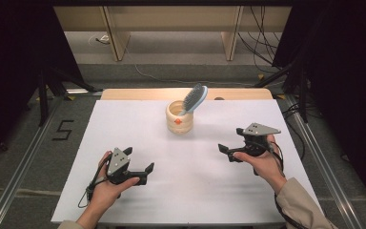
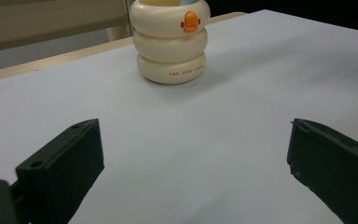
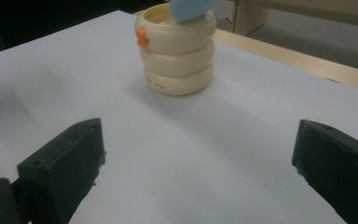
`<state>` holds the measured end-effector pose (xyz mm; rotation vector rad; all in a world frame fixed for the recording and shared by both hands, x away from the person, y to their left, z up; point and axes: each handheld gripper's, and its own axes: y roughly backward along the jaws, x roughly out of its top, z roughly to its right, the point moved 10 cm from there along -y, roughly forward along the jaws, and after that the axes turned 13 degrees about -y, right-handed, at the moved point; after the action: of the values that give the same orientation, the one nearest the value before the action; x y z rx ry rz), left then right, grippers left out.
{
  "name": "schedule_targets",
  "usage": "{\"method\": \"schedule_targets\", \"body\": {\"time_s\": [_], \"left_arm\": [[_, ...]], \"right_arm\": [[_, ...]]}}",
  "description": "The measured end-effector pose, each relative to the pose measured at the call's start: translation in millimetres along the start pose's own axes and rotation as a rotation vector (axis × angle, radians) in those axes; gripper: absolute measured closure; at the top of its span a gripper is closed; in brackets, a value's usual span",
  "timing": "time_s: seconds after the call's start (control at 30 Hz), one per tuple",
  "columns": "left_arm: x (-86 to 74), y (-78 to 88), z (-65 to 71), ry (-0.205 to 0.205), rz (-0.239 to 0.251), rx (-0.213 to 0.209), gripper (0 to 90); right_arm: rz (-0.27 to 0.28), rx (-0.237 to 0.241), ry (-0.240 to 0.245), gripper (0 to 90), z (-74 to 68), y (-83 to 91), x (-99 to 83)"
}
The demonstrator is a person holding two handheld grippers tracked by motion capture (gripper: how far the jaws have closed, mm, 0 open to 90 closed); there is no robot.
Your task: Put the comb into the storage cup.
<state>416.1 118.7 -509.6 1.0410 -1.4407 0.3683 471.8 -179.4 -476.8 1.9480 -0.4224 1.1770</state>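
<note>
L gripper sits at approx 7 o'clock on the white table, held low in the person's left hand. Jaws spread wide, nothing between them; the left gripper view confirms the gap, w/ bare tabletop beneath.

Centre, toward 12 o'clock: cream ringed holder, upright, orange mark on its front. A blue hairbrush stands in it, handle down inside, bristle head sticking out the top and leaning toward 1 o'clock. So its long axis runs steeply up and tilts to the right-rear, away from the L gripper.

R gripper at approx 4 o'clock, in the right hand. Also released, jaws apart, empty; the right gripper view shows the holder ahead and slightly left, w/ the blue of the brush at its rim.

From the L gripper the holder lies at approx 1 o'clock; from the R, approx 11 o'clock. Both well apart from it, R looks slightly nearer. Judgement: since the brush head leans rightward, R has the easier line to pinch it, while L could steady the holder.
</note>
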Motion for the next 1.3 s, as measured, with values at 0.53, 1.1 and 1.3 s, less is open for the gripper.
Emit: {"method": "schedule_targets", "body": {"time_s": [0.53,1.1,1.3], "left_arm": [[-0.4,0.0,-0.6,0.000,-0.002,0.002,3.2],[-0.9,0.2,-1.4,0.001,-0.003,0.004,3.2],[-1.1,0.1,-1.7,0.000,-0.004,0.006,3.2]], "right_arm": [[0.011,-0.018,-0.014,3.5,10.6,16.3,-12.9],[0.026,-0.036,-0.027,3.5,19.0,31.2,-24.1],[0.032,-0.042,-0.032,3.5,21.7,35.1,-27.9]]}}
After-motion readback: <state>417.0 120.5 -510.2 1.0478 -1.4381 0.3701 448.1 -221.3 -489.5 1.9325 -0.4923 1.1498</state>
